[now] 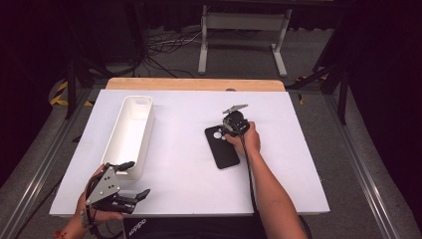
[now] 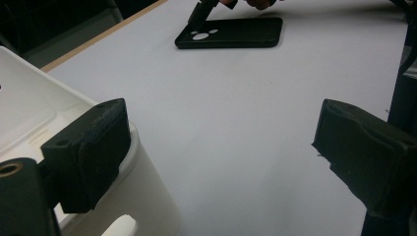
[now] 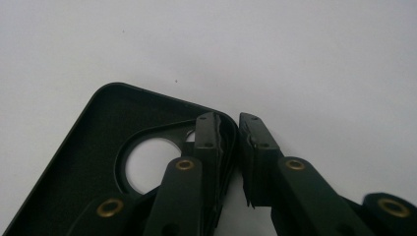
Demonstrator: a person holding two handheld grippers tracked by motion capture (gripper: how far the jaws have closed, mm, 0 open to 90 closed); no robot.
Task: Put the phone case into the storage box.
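Observation:
A black phone case (image 1: pixel 222 149) lies open side up on the white table top (image 1: pixel 179 169), right of the middle. My right gripper (image 1: pixel 228 132) points down at its far corner. In the right gripper view the gripper (image 3: pixel 236 124) straddles the case's (image 3: pixel 88 162) rim beside the camera hole, one pad inside, one outside, pressed on the wall. My left gripper (image 1: pixel 139 178) rests at the near left corner, open and empty. In its own view the left gripper (image 2: pixel 221 123) is spread wide, and the case (image 2: pixel 236 33) lies far ahead.
A long white bin (image 1: pixel 144 144) stands on the left, and its near end (image 2: pixel 147 206) sits under my left jaw. A wooden strip (image 1: pixel 194 83) edges the back of the table. Cables and a white desk frame (image 1: pixel 244 22) are on the floor beyond.

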